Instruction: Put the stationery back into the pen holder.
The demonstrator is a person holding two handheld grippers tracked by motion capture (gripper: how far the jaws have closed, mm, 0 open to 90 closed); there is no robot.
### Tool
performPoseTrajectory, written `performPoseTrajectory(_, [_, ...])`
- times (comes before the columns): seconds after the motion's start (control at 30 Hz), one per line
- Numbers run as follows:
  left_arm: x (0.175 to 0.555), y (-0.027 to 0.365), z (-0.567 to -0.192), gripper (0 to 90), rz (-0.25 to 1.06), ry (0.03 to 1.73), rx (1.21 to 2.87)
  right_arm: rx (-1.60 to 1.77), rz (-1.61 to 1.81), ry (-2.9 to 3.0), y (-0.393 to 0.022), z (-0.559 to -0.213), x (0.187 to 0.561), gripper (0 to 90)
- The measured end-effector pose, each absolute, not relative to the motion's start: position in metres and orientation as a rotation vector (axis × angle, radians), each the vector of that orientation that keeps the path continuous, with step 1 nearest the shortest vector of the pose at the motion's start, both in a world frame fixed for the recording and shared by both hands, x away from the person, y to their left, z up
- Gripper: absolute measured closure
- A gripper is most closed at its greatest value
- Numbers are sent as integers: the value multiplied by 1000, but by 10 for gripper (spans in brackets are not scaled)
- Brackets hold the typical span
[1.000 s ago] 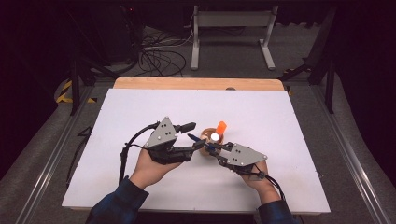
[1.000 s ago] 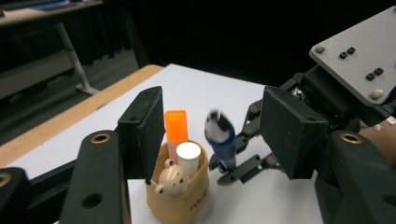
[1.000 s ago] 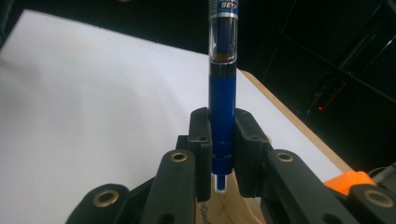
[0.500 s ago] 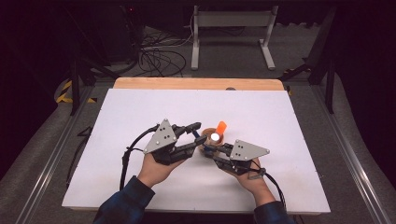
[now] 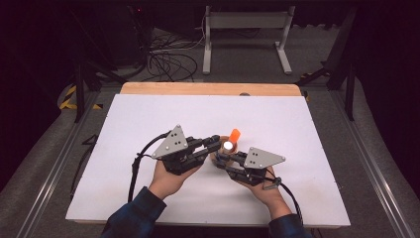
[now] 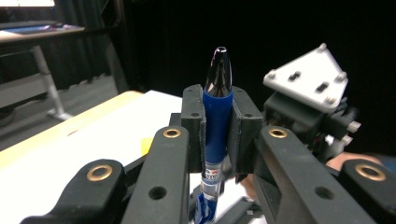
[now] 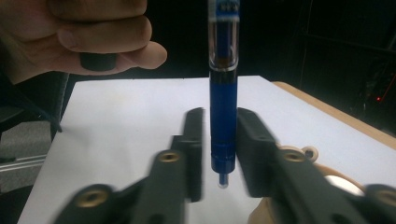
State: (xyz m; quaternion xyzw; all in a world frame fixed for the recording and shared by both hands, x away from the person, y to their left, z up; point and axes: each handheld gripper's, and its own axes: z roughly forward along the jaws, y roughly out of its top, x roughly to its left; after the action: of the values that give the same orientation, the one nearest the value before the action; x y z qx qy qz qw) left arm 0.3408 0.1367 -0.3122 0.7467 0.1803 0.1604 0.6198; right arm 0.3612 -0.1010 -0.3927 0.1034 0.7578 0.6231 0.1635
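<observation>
A blue pen (image 6: pixel 217 116) with a chrome tip stands upright between the pads of my left gripper (image 6: pixel 218 100), which has just been closing and now presses on its barrel. In the right gripper view the same pen (image 7: pixel 223 107) hangs tip-down between the jaws of my right gripper (image 7: pixel 220 121). Those jaws have just been opening, are blurred, and stand slightly off the barrel. In the high view the left gripper (image 5: pixel 214 141) and right gripper (image 5: pixel 221 158) meet tip to tip at mid-table.
A small tan round object (image 5: pixel 228 146) with a bright top and an orange piece (image 5: pixel 235 134) sits just behind the gripper tips. The white table top (image 5: pixel 297 124) ends in a wooden strip (image 5: pixel 208 89) at the far edge. Cables trail from both grippers.
The left jaws have closed onto the pen. The right jaws, shut on it before, have loosened. Both hands have stayed nearly in place.
</observation>
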Motion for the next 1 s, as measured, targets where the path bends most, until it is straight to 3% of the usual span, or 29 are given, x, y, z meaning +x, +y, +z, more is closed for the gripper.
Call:
performPoseTrajectory(0.03, [342, 136, -313, 796, 358, 415, 1723, 300, 1768, 2166, -101, -392, 362, 631])
performPoseTrajectory(0.17, [344, 133, -315, 797, 364, 430, 1763, 315, 1755, 2132, -103, -388, 361, 602])
performPoseTrajectory(0.5, [348, 125, -321, 796, 378, 420, 1807, 346, 1826, 2086, -103, -375, 357, 665])
performPoseTrajectory(0.7, [348, 124, -321, 795, 371, 400, 1800, 361, 1827, 2095, -101, -374, 357, 776])
performPoseTrajectory(0.83, [348, 126, -321, 783, 379, 390, 1800, 362, 1818, 2092, -100, -373, 357, 795])
performPoseTrajectory(0.93, [347, 128, -319, 605, 425, 413, 1775, 377, 1820, 2081, -98, -372, 358, 797])
performPoseTrajectory(1.0, [347, 132, -317, 557, 433, 416, 1758, 386, 1821, 2068, -99, -372, 358, 797])
